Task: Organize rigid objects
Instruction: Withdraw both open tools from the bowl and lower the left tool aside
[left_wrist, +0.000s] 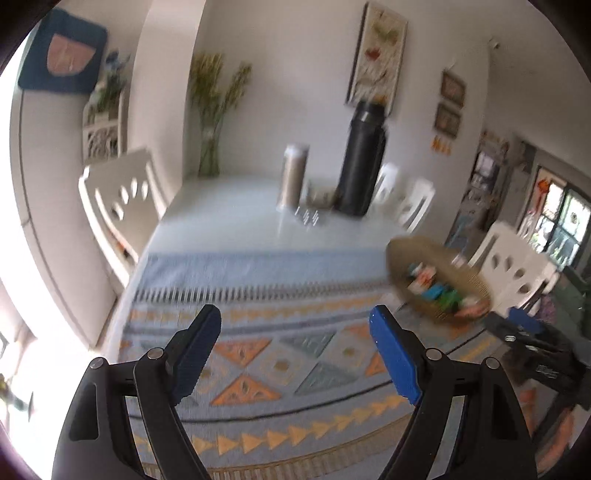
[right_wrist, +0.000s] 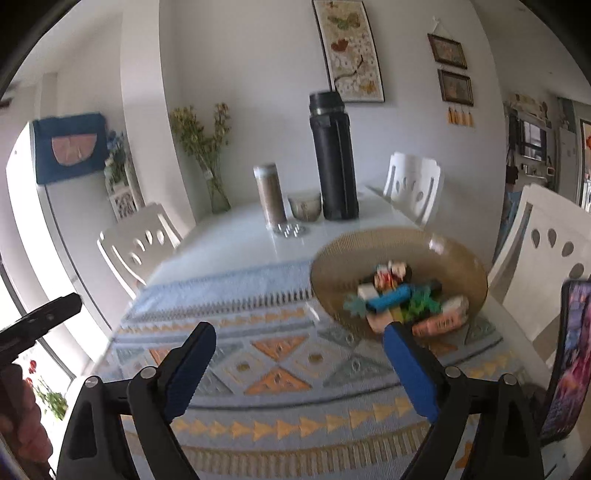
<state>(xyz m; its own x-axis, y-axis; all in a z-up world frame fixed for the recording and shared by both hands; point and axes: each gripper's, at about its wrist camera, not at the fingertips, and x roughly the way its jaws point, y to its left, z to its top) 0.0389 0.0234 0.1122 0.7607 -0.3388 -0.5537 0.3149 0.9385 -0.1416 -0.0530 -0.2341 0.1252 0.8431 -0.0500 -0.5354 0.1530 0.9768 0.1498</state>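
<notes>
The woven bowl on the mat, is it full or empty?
Partly full: the woven bowl holds a heap of small colourful objects, rim still clear.

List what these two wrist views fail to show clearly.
- Pieces in the woven bowl: motion-blurred in both views, and the right gripper finger covers the near ones.
- Small metal bits by the steel canister: too small.
- Dark flask: smeared in the left view.
- Left gripper: nothing between its fingers.

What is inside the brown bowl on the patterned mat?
The bowl holds a heap of small coloured blocks: blue, green, white, pink and orange pieces show on top. Blur hides their exact shapes, and whatever lies under the heap is covered.
</notes>
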